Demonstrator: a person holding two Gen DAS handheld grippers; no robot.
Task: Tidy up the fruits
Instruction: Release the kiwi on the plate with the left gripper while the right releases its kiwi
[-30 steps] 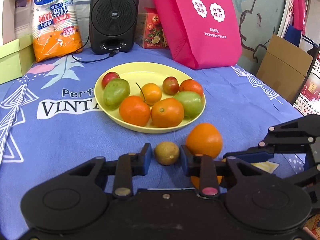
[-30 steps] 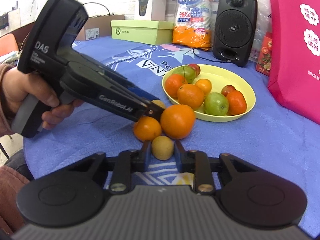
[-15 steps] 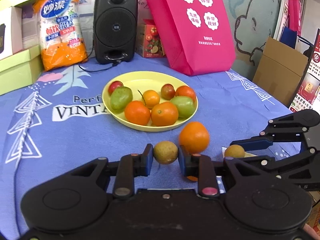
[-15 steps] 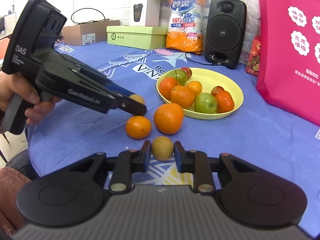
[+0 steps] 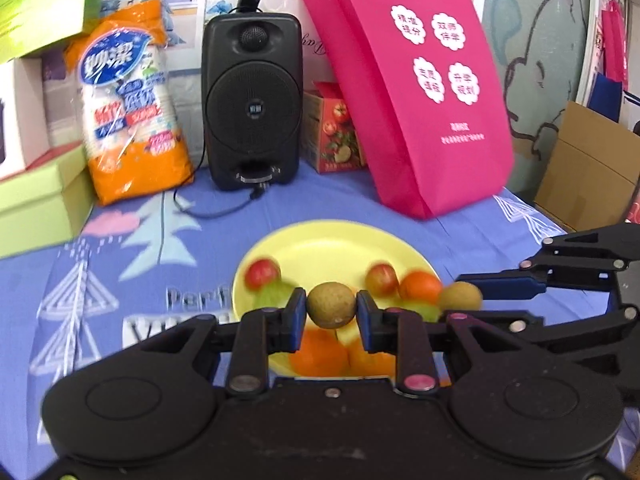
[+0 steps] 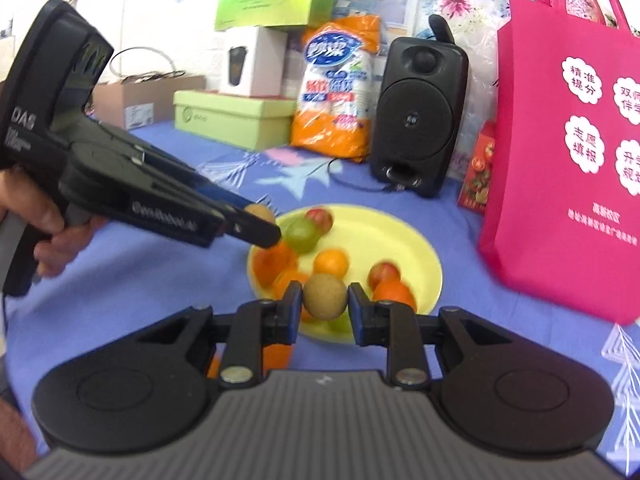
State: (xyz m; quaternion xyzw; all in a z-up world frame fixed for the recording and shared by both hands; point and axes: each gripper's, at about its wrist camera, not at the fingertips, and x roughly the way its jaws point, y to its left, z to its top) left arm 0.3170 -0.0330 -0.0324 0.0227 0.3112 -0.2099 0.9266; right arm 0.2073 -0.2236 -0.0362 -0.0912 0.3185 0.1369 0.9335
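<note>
Gripping one small brown-green fruit each, both grippers hang above the near side of a yellow plate on a blue-clothed bench. The left gripper (image 5: 331, 309) has its fingers (image 5: 297, 312) pressed against the sides of the left fruit (image 5: 331, 305), closed down to the fruit's width and no wider. The right gripper (image 6: 324, 303) clamps the right fruit (image 6: 324, 297) the same way, its fingers (image 6: 293, 305) tight on either side. Seen from the left wrist, the right gripper reaches in from the right edge with its fruit at the tip; seen from the right wrist, a hand (image 6: 44, 228) carries the left gripper in from the left, its fruit at the plate's left rim.

Beneath them the plate (image 6: 416, 252) already carries oranges, green fruits and small red ones, blurred in both views. Farther back stand a black speaker (image 5: 251, 100), an orange pack of paper cups (image 5: 128, 116), green boxes and a pink bag (image 5: 416, 88) at the right.

The step in hand looks to be the carry to the plate, with both fruits clear of the cloth. The next move calls for lowering each one into a bare patch of plate, most likely the far side, and parting the fingers only once the fruit rests, since round fruit dropped onto the pile could roll off the rim.
</note>
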